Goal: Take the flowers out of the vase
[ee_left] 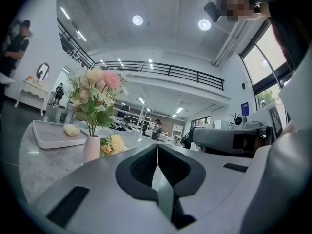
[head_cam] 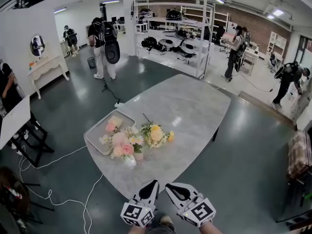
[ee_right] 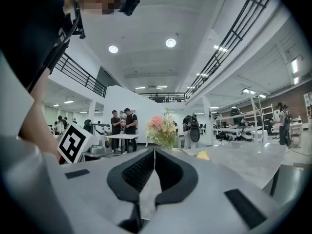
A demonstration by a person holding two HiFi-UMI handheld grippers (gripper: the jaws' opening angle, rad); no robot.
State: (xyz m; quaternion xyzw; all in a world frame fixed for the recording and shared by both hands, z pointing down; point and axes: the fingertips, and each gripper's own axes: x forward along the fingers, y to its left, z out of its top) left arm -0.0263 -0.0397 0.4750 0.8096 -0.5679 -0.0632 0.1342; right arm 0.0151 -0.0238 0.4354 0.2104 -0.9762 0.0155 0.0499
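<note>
On the desk, head view: flowers (head_cam: pixel 122 143) upright in a small vase (head_cam: pixel 138 156) toward the near left, touching the right edge of a tray (head_cam: pixel 100 133); loose yellow bunch (head_cam: pixel 157 134) lying flat just right of them.
Grippers, head view: left gripper (head_cam: pixel 151 185) and right gripper (head_cam: pixel 171 187) side by side at the near edge of the desk (head_cam: pixel 195 111), short of the vase, touching nothing.
Bearing, head view: bouquet far and a little left of both tips; left gripper the nearer.
Left gripper view: jaws pressed together, nothing between; vase left of the jaw line, stems upright, blooms well above tip level.
Right gripper view: jaws pressed together, empty; flowers almost dead ahead, farther off; vase hidden behind the gripper's own body.
Coming move, as a judgement: left jaws to spread, swing left, close across the upright stems above the vase rim, lift straight up; vase light, likely to tip unless steadied.
</note>
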